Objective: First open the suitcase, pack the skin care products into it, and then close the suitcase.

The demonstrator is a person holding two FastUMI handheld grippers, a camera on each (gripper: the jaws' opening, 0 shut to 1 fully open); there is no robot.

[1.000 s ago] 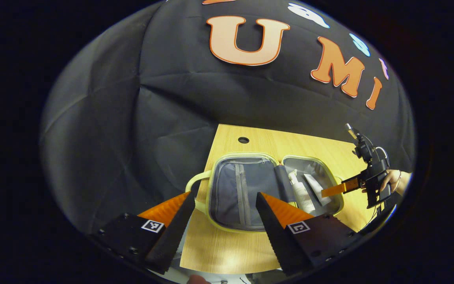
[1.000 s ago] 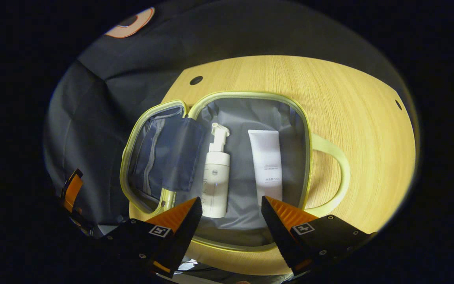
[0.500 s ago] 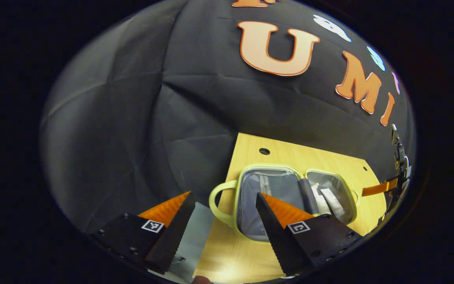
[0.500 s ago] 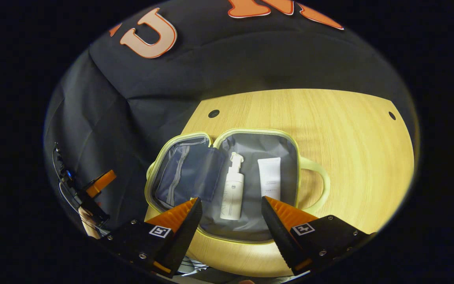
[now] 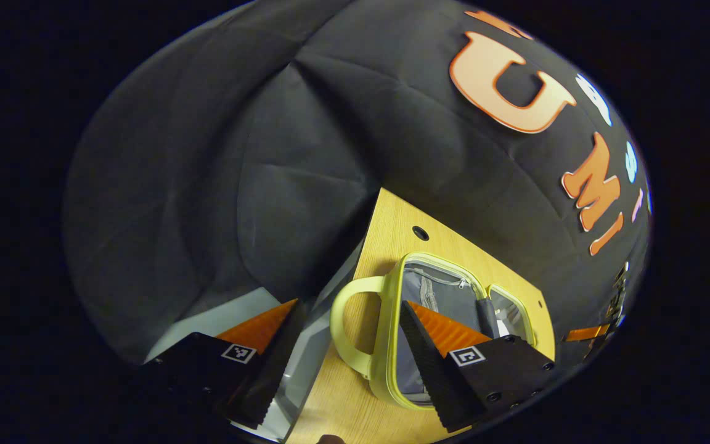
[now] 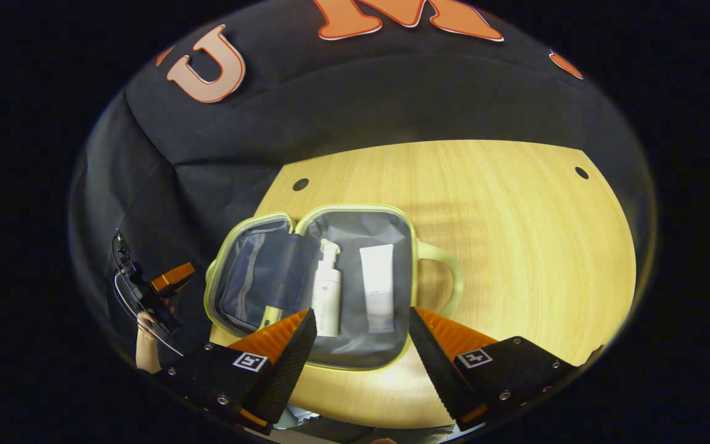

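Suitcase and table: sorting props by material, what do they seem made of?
The suitcase looks like soft fabric: its grey lining creases, with a smooth pale green, perhaps rubbery, rim and handle. The table looks like matte light wood or laminate, with visible grain.

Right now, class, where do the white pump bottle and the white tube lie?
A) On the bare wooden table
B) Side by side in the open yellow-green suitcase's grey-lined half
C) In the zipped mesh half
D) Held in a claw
B: the white pump bottle and white tube lie side by side on the grey lining of the open yellow-green suitcase.
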